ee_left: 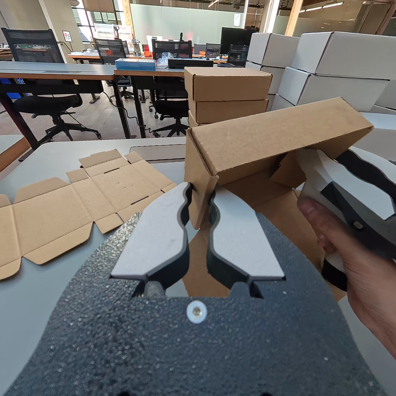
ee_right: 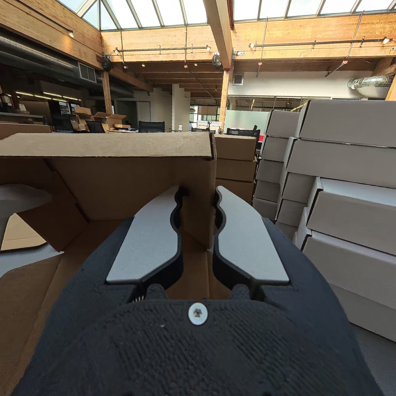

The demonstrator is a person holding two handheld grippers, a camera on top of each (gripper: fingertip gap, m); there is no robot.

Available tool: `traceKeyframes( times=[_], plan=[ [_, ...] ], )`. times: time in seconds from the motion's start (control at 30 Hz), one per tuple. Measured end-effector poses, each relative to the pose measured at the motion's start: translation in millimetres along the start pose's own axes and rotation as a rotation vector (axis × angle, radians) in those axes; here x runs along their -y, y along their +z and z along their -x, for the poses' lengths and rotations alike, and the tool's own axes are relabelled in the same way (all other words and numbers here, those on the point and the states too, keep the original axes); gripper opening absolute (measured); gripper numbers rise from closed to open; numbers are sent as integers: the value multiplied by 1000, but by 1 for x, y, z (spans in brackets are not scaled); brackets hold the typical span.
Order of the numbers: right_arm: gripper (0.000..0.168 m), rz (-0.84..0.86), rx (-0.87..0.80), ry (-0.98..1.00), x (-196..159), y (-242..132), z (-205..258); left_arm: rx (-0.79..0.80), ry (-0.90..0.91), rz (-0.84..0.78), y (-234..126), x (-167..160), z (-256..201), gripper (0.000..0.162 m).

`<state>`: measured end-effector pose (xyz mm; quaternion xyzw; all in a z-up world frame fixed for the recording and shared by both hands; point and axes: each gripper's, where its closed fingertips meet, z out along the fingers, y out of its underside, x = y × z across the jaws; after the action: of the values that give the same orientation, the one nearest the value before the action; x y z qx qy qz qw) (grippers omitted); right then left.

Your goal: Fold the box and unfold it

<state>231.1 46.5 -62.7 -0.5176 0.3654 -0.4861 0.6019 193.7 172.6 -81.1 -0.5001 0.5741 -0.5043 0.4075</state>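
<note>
A brown cardboard box (ee_left: pixel 267 145) stands half folded on the grey table (ee_left: pixel 32 310), its lid panel tilted over the open body. My left gripper (ee_left: pixel 200 192) is shut on the box's left side flap (ee_left: pixel 198 205), which stands upright between the fingertips. My right gripper (ee_right: pixel 198 192) is shut on the box's right side wall (ee_right: pixel 197 214), under the lid (ee_right: pixel 107 145). The right gripper also shows in the left wrist view (ee_left: pixel 319 162), held by a hand (ee_left: pixel 334 246), with its tips tucked under the lid. A left finger (ee_right: pixel 21 197) shows at the left edge of the right wrist view.
A flat unfolded cardboard blank (ee_left: pixel 64 210) lies on the table to the left. A stack of folded brown boxes (ee_left: pixel 227 90) stands behind the box. Stacks of white boxes (ee_right: pixel 342 192) rise close on the right. Desks and office chairs (ee_left: pixel 53 107) stand beyond the table.
</note>
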Motion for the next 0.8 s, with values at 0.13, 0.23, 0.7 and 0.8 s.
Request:
traceKeyframes(
  times=[0.13,0.23,0.7,0.8],
  plan=[
    [17,-17,-36,-29,2,2,-1,2,-31,0,2,-3,4,13],
    [11,-19,-67,-72,5,5,-2,12,-61,-12,3,-1,7,13],
    [5,-77,-94,-183,28,11,8,85,-77,-129,14,13,26,11],
    [5,-91,-88,-185,34,12,12,124,-33,-192,14,20,31,11]
  ],
)
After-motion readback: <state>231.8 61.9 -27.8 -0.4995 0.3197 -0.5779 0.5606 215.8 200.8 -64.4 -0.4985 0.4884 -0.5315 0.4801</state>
